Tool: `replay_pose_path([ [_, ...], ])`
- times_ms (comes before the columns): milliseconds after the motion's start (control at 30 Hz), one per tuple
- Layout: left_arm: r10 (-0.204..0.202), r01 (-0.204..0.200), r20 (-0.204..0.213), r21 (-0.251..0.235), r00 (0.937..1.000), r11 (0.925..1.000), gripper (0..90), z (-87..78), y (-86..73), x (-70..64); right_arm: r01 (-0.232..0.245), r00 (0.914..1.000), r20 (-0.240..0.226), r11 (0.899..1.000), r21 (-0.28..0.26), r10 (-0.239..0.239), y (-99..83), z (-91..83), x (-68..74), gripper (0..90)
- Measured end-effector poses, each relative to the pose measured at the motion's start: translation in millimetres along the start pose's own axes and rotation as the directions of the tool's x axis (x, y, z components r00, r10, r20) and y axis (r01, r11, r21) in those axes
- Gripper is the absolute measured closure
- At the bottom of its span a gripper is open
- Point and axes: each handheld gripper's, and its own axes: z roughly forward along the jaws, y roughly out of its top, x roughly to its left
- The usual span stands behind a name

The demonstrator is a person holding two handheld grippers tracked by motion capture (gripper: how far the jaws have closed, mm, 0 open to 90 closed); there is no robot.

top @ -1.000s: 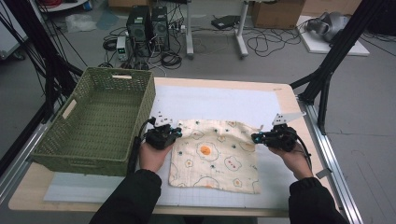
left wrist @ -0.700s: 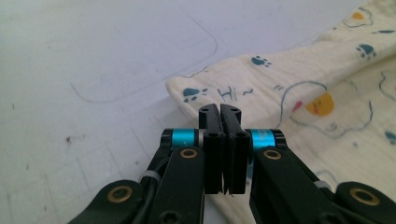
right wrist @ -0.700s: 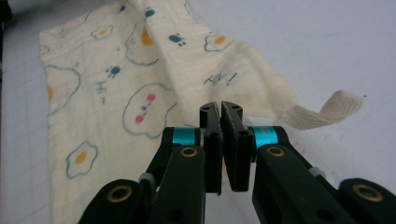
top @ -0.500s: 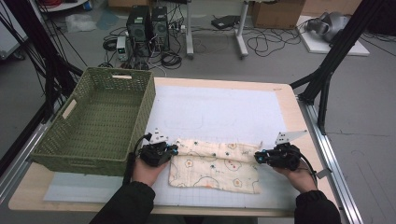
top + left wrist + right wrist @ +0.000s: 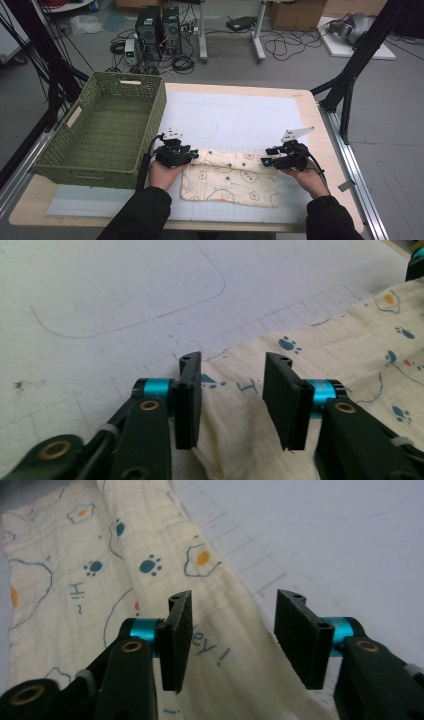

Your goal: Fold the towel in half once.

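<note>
High view: a cloth (image 5: 230, 177) is being folded on the table (image 5: 310, 107).
It lies flat near the front edge, its far edge turned over. The left gripper (image 5: 175, 154) and right gripper (image 5: 285, 156) sit at the fold's two ends, jaws apart, holding nothing, likely just letting go. A green basket (image 5: 107, 125) waits just left; nothing blocks it.

From my remote station I see black sleeves on both forearms. The left gripper (image 5: 189, 155) is black, a dark cable trailing toward 7 o'clock and a small pale plate on top. The right gripper (image 5: 266, 156) carries a grey three-cornered plate at its 1 o'clock and a thin cable. Each gripper's flat black jaws sit on turquoise collars, with brass-ringed pivots and small screw holes at the tips.
</note>
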Motion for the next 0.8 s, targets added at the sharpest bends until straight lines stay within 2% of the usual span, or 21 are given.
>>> replay_pose_path([
  [33,-0.007,0.007,0.012,0.007,0.9999,1.0,72.2,1.5,-0.3,1.2,0.011,0.9998,-0.017,1.0,0.018,-0.011,0.2,4.6,0.0,58.0],
  [100,0.008,-0.008,0.023,0.026,0.9997,0.9996,84.5,3.4,-1.5,2.1,0.032,0.9991,-0.029,0.999,0.041,-0.031,0.4,9.6,2.0,66.3],
  [133,0.015,-0.015,0.012,0.032,0.9998,0.9994,88.7,3.1,-1.7,1.7,0.037,0.9984,-0.045,0.999,0.039,-0.036,0.3,11.2,2.5,72.0],
  [233,0.041,-0.041,0.002,0.003,0.9991,0.9991,89.4,-0.9,-0.7,-1.4,0.068,0.9968,-0.046,0.997,0.044,-0.066,1.6,10.2,5.1,80.3],
  [300,0.057,-0.057,0.008,-0.016,0.9983,0.9982,89.5,-4.3,0.3,-3.2,0.073,0.9971,-0.026,0.997,0.031,-0.072,2.5,6.4,6.9,80.5],
  [433,0.074,-0.074,0.004,-0.01,0.9973,0.9972,89.8,-8.8,-0.4,-5.3,0.088,0.9958,-0.022,0.996,-0.007,-0.088,3.7,-2.3,12.4,81.1],
  [533,0.086,-0.086,-0.006,-0.049,0.9963,0.9951,89.7,-16.7,-1.9,-10.5,0.113,0.9934,-0.015,0.993,-0.041,-0.114,4.9,-9.2,17.9,81.0],
  [633,0.109,-0.11,-0.014,-0.066,0.9939,0.9918,89.7,-25.6,-4.7,-14.7,0.128,0.9914,-0.02,0.99,-0.055,-0.13,5.0,-16.0,26.4,81.1],
  [700,0.119,-0.12,-0.009,-0.065,0.9928,0.9907,89.7,-32.0,-9.4,-17.8,0.147,0.9888,-0.016,0.987,-0.061,-0.148,3.8,-19.5,33.4,81.1],
  [733,0.133,-0.133,-0.006,-0.054,0.9911,0.9897,89.7,-35.0,-12.9,-19.3,0.156,0.9871,-0.025,0.986,-0.063,-0.158,2.2,-20.7,36.7,81.3],
  [800,0.133,-0.133,0.007,-0.044,0.9911,0.9902,89.6,-41.4,-21.1,-22.2,0.173,0.9833,-0.046,0.983,-0.057,-0.176,-3.7,-21.7,45.9,81.7],
])
